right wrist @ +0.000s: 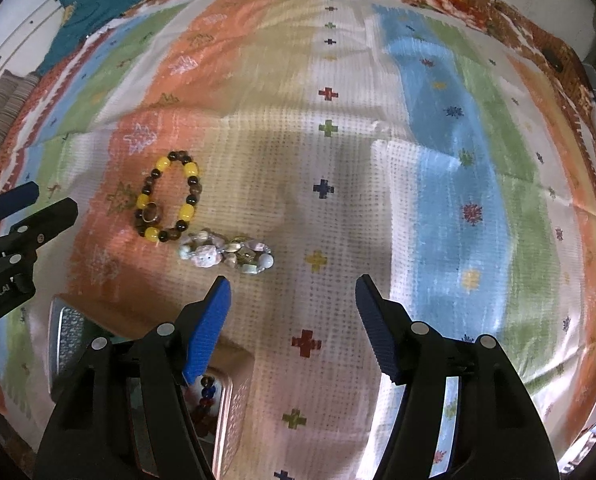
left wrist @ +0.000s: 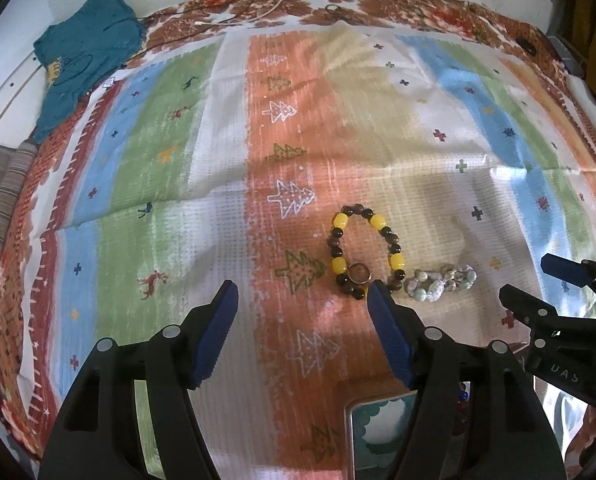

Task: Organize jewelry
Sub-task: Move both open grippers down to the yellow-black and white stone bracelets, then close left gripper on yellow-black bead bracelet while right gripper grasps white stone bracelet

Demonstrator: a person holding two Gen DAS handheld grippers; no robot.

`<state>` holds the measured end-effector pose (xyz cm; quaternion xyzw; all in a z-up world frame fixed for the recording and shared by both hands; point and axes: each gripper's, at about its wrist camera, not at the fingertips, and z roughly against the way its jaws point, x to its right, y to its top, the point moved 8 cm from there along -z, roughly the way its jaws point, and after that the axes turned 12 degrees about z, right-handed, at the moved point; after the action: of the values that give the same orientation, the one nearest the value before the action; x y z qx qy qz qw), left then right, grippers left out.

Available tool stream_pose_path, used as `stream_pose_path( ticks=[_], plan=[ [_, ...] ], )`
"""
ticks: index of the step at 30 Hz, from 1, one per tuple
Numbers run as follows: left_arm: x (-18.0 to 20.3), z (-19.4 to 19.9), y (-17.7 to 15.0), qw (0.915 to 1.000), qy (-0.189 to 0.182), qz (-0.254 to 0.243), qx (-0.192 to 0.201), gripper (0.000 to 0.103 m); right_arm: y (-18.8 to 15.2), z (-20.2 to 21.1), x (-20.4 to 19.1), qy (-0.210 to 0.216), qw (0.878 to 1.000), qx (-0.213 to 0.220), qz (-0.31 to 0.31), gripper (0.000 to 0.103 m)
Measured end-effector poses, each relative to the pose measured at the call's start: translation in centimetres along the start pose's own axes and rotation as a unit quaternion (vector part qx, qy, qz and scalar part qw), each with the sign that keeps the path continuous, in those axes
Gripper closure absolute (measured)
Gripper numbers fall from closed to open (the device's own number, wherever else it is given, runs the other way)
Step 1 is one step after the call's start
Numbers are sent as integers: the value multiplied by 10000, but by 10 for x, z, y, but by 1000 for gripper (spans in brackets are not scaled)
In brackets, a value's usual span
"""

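Jaws stand apart and empty on my left gripper point(left wrist: 302, 300) and right gripper point(right wrist: 291, 294), both above the striped cloth point(right wrist: 438, 200). I see the yellow-and-brown bead bracelet point(right wrist: 169, 196) lying flat, a ring point(right wrist: 152, 214) on it, the pale stone bracelet point(right wrist: 225, 254) touching it.

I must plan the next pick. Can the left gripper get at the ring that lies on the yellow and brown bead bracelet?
Probably yes. The left gripper is open and empty, and nothing covers the ring; only the bead bracelet under it crowds the grip.
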<state>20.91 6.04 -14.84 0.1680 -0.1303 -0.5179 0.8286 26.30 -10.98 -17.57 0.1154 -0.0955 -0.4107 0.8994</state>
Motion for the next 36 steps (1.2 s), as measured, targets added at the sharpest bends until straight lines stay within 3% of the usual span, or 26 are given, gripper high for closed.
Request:
stream_pose_path(
  ticks=[26, 36],
  plan=[
    [9, -47, 15, 9992, 159, -256, -272, 34, 11, -46, 3, -256, 9982, -483, 238, 38],
    [5, -68, 18, 9986, 251, -256, -390, 34, 16, -58, 6, -363, 9978, -492, 265, 33]
  ],
)
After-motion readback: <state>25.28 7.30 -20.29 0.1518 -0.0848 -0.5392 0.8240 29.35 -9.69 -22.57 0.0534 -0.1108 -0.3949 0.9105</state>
